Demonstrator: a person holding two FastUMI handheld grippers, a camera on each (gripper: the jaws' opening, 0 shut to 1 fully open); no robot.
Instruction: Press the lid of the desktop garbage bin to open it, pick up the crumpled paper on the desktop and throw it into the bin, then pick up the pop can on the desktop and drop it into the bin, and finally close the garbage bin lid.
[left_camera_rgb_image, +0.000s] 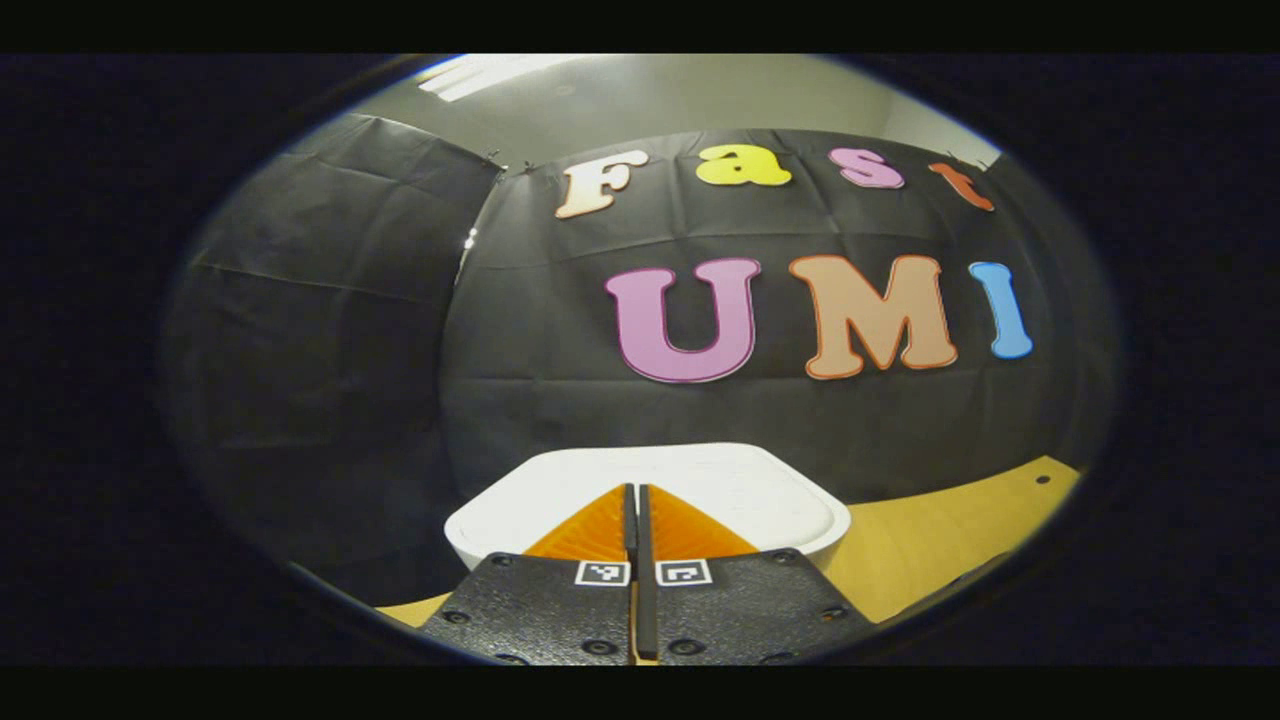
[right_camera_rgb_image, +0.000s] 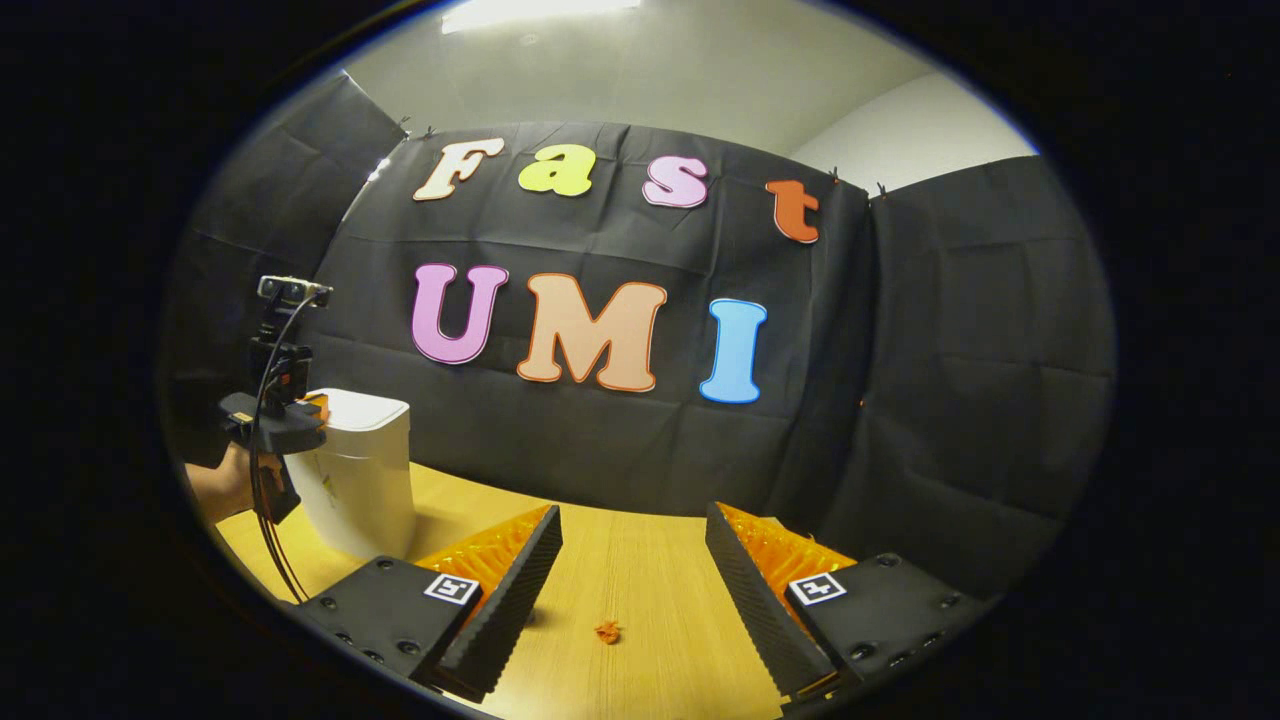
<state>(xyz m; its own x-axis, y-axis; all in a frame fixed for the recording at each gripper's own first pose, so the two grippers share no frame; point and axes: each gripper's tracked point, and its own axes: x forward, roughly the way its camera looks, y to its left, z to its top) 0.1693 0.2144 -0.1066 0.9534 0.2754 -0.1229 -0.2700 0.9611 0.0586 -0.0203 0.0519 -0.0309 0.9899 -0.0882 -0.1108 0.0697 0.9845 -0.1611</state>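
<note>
On worktop (right_camera_rgb_image: 640, 560): white desktop garbage bin (right_camera_rgb_image: 365, 480) at the left side, near the black booth wall, lid (left_camera_rgb_image: 650, 480) down.
Left gripper (left_camera_rgb_image: 637, 500): fingers clenched together, nothing between them, tips over the front part of the bin lid; whether they touch it I cannot tell.
Left gripper from the right gripper view: held by a hand (right_camera_rgb_image: 225, 485) at the bin's top left edge, cables hanging down beside the bin.
Right gripper (right_camera_rgb_image: 632, 560): released, jaws wide apart, hovering above bare worktop well right of the bin.
Small orange scrap (right_camera_rgb_image: 607, 631): lies on the worktop between the right gripper's fingers, touching neither; too small to identify.
</note>
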